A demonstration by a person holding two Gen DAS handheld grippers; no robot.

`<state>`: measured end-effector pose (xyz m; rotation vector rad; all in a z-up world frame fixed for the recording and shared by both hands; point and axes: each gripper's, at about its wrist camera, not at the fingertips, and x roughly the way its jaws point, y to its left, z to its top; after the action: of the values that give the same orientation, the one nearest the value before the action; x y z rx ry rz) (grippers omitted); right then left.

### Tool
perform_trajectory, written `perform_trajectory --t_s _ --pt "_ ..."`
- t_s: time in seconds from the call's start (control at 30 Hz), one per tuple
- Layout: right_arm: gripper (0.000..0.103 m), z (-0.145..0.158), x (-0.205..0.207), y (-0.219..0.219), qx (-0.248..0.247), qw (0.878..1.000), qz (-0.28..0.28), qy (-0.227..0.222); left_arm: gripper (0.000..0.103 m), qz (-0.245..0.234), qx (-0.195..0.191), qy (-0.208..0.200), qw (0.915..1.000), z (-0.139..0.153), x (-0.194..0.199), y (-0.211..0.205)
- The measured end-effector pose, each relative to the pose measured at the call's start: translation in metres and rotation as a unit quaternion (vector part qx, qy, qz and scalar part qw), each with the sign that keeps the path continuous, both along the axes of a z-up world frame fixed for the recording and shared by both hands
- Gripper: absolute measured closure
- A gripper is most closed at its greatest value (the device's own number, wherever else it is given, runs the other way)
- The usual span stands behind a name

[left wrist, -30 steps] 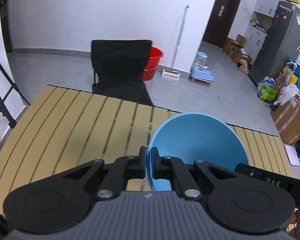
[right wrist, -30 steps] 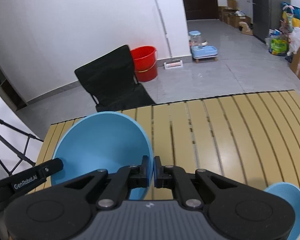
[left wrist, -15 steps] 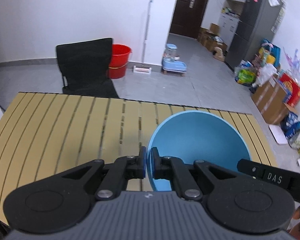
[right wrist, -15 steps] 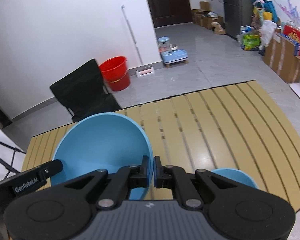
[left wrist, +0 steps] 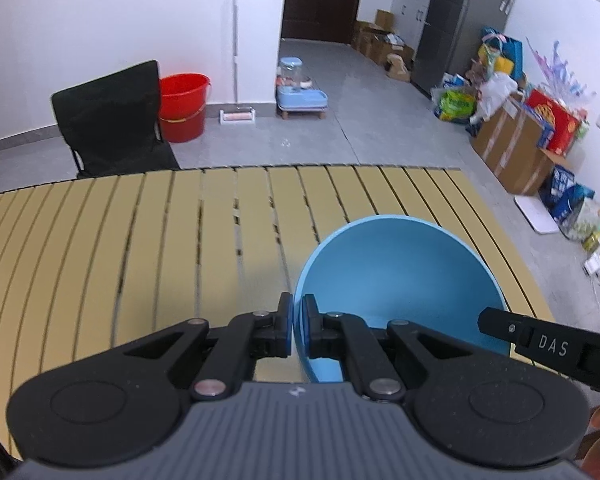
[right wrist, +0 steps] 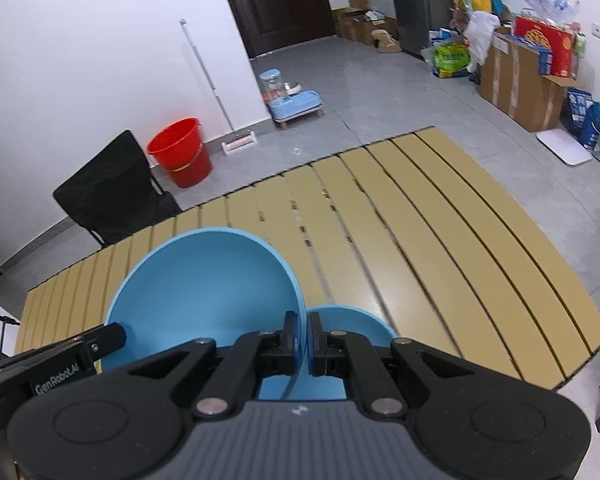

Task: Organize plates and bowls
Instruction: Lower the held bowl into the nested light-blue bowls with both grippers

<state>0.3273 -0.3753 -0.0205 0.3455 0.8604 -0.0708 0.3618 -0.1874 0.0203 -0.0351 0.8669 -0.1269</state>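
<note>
Left tool and right tool both clamped on opposite rims of large blue bowl, held above slatted bench, smaller blue bowl directly beneath right tool.

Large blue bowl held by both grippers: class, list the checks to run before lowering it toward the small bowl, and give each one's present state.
1. Left gripper shut on the large blue bowl rim: ok.
2. Right gripper shut on the opposite rim: ok.
3. Small blue bowl in view below: ok.
4. Large bowl centred over it: cannot tell.
5. Slatted table shows no obstacle nearby: ok.
</note>
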Motion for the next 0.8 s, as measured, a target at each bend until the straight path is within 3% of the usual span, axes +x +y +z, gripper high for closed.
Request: perform_trajectory --t_s 0.23,0.8 --pt "0.099 -0.022 -0.016 -0.021 -0.011 1.000 -0.015 0.005 0.097 -0.015 0.016 0.017 0.9996 -0.019 -0.006 -0.029" --pt "0.099 -0.061 -0.013 -0.032 -0.010 0.999 -0.024 0.023 0.097 -0.021 0.044 0.034 0.9982 -0.057 -0.011 -0.050"
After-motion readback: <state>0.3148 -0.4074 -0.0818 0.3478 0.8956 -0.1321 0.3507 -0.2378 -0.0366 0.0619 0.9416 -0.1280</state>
